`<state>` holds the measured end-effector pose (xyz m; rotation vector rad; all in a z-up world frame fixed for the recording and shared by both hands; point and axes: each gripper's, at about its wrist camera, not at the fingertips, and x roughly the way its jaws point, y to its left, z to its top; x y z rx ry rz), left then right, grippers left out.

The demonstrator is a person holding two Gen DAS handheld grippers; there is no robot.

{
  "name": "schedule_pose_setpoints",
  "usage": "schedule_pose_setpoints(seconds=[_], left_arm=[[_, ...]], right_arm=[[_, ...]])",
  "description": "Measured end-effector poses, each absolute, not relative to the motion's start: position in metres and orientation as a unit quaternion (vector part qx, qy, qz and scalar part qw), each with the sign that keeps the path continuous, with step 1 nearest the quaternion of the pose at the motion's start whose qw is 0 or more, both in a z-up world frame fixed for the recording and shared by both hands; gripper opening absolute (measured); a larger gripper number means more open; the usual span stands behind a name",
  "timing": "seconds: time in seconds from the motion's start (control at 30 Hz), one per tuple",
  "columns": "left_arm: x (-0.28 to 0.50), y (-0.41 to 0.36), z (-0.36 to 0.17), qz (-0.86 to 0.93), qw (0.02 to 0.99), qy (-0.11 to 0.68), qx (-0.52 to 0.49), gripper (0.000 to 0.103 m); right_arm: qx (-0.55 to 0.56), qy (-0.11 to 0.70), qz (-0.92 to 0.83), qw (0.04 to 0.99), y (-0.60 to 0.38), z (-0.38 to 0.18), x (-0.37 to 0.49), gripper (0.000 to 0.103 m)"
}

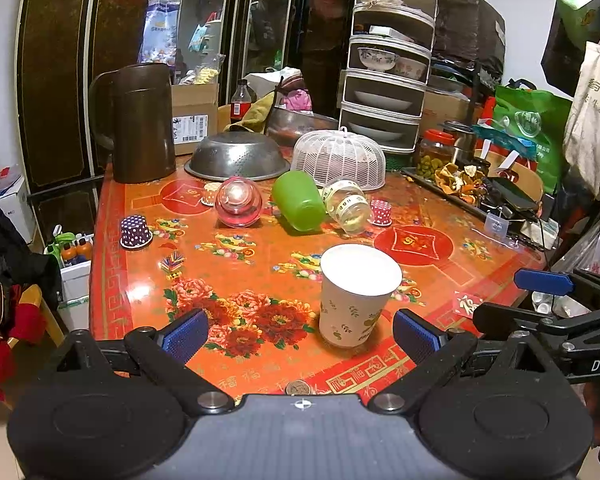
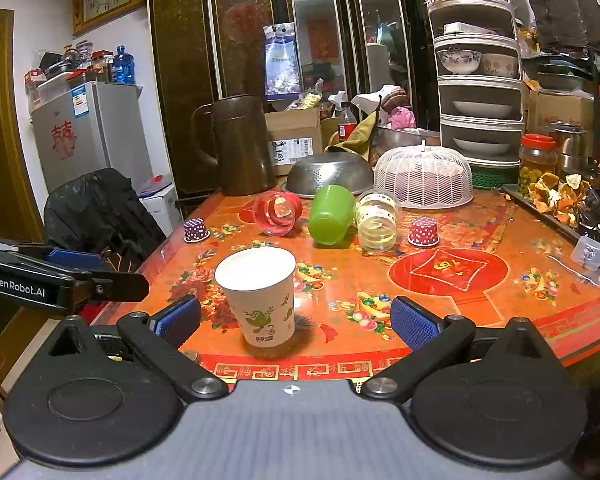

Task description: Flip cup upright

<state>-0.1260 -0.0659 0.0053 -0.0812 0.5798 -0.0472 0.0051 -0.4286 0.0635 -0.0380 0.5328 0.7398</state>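
The paper cup (image 1: 354,296) is found standing upright on the bench (image 1: 260,248), mouth upward, so for this cup the flip is judged complete or all but complete. Ahead of the left tool (image 1: 300,334) the cup stands just forward of the fingertips and toward the right-hand pad (image 1: 416,334); no contact is seen. Ahead of the right tool (image 2: 296,322) the same cup (image 2: 260,296) stands just forward of the fingertips and toward the left-hand pad (image 2: 178,322), again untouched. Both tools are spread wide and nothing is held by either. Farther ahead of both tools, three cups are left lying on their sides: a pink cup (image 1: 238,202), a green cup (image 1: 298,200) and a clear measuring cup (image 1: 348,206), the green one lying between the other two and close against the clear one. If these are to be righted as well, a forward reach past the paper cup is called for, and the paper cup is to be cleared on the way, since it is light and is likely to be tipped by a brush from a pad. A grip across the green cup's wall is judged the most accessible.
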Motion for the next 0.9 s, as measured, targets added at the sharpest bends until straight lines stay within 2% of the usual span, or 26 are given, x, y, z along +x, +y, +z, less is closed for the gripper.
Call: schedule_pose_setpoints(seconds=[0.9], left_arm=[[-0.1248, -0.0664, 0.0013, -0.021, 0.956, 0.289, -0.042, 0.100]], right_arm=[[-0.016, 0.258, 0.358, 0.897, -0.4278, 0.0628, 0.0055, 0.102]])
